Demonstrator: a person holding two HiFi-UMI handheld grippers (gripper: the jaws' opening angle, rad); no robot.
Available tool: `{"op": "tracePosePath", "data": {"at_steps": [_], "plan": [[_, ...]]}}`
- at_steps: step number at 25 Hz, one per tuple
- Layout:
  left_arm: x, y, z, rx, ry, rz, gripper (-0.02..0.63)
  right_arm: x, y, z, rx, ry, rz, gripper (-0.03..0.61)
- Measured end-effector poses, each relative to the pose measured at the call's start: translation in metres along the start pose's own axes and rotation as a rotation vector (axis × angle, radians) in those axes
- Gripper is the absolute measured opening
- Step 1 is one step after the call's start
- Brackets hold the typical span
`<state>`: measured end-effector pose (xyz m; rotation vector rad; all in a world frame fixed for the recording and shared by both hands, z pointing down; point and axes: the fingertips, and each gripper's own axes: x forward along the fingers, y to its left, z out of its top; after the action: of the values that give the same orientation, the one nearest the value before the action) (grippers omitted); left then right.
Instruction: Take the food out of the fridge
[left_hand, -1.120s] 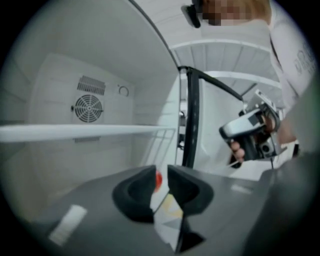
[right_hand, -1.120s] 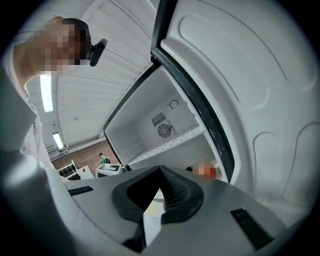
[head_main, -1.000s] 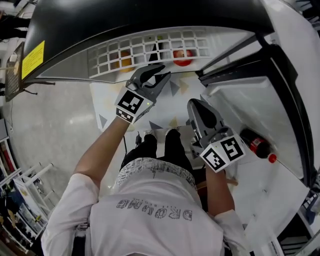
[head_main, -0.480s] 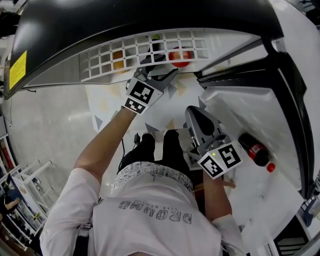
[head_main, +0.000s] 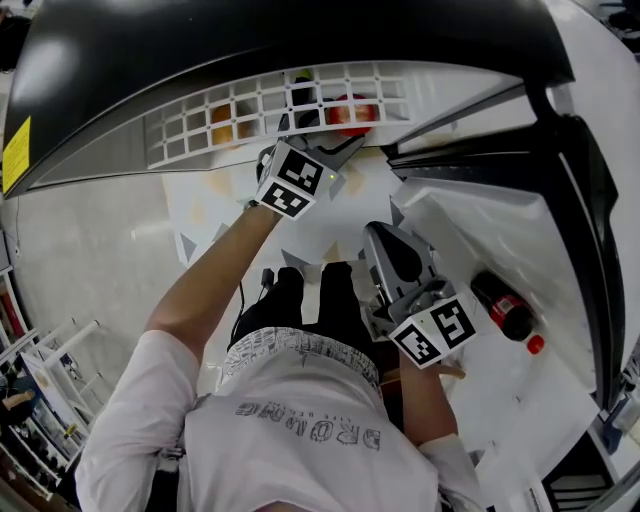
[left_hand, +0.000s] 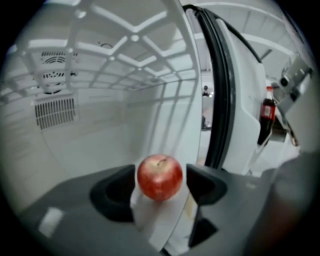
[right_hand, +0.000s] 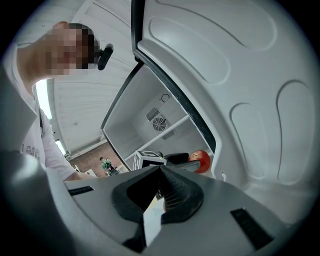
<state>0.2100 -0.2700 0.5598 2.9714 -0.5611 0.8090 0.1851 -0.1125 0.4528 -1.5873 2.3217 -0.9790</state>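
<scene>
**In the fridge, one apple framed by spread jaws**

Inside the fridge (left_hand: 75, 140), on its pale floor under the lattice shelf (head_main: 250, 105), a single red apple (left_hand: 160, 179) is seen upright with its stem up. The left gripper (left_hand: 161, 176) has been brought to it. Its jaws have just been opening and are spread wide, with the apple standing between their tips; no pad can be seen pressing on it. The right gripper (right_hand: 161, 175) is held low beside the open door, its jaws pressed together on nothing.

The apple is judged firm, smooth and moderately light, and round enough to roll or squirt out if it is pinched off-centre. Its skin is likely to bruise under a hard squeeze. It is best taken across its widest girth, with the pads on opposite flanks and the stem left clear, and closed on only until it is held.

Counted: one apple is seen. One orange-yellow thing (head_main: 226, 122) is glimpsed through the lattice from above, too dim to be named. One dark bottle with a red cap (head_main: 503, 305) is lodged in the door. Two grippers are in use.
</scene>
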Motion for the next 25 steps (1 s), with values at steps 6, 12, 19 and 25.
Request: {"op": "tracePosePath", "data": {"at_steps": [6,12,19,25], "plan": [[0.012,0.000,-0.003,0.028,0.057,0.018,0.330,0.001,0.001,-0.004,0.008,0.011,0.011,0.000],[0.018,0.001,-0.007,0.046,0.103,0.046,0.333,0.002,0.002,-0.005,0.011,0.015,0.021,0.000],[0.010,0.000,-0.001,0.004,0.077,0.041,0.328,-0.002,-0.001,-0.005,0.012,0.014,0.010,0.000],[-0.017,-0.002,0.011,-0.027,0.030,0.045,0.328,-0.001,0.009,-0.002,-0.008,0.005,0.017,0.000]]}}
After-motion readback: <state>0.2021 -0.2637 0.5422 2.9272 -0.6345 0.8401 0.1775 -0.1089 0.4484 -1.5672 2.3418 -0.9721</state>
